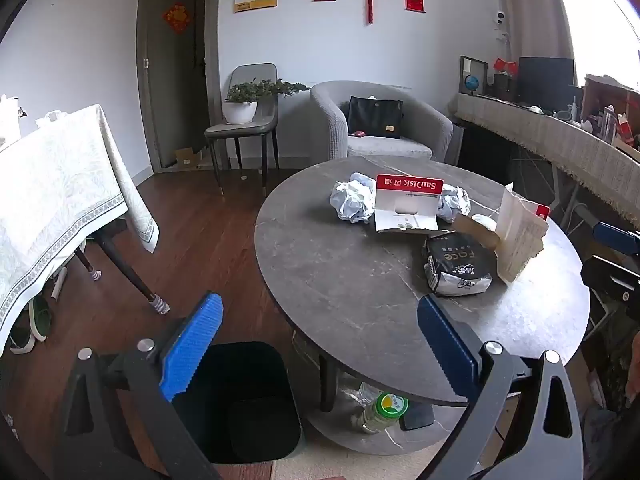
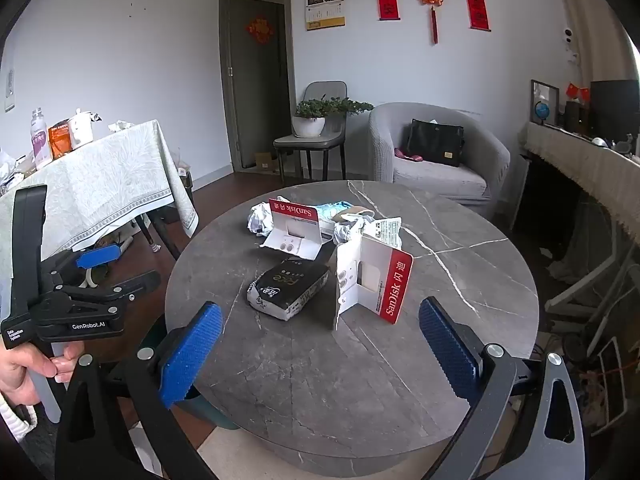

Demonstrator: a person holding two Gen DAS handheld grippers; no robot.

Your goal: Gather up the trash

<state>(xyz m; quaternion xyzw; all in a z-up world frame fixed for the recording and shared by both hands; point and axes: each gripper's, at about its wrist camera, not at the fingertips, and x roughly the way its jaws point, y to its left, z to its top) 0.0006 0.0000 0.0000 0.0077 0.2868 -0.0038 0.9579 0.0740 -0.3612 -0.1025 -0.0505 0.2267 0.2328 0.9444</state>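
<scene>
Both claws released, gripping nothing: left gripper (image 1: 316, 334) spread over the near-left edge of the round grey marble coffee table (image 1: 340, 280), right gripper (image 2: 320, 338) spread over its near edge. Trash gathered around the table's middle and far side: black "Face" tissue pack (image 2: 288, 288) nearest, lying flat; torn SanDisk card (image 2: 374, 282) just right of it, standing folded on edge; second SanDisk card (image 2: 294, 228) behind, propped open. Crumpled white paper wad (image 1: 353, 202) at the far-left of the heap, another wad (image 1: 453, 202) behind the cards, partly hidden. Possibly a tape roll (image 1: 484, 224) tucked behind the standing card, too covered to be sure. Black waste bin (image 1: 244, 400) on the wooden floor beside the table's near-left edge, below the left blue finger pad (image 1: 192, 348). Green-capped bottle (image 1: 380, 412) on the lower shelf. Grey armchair (image 2: 436, 152) beyond the far edge.
</scene>
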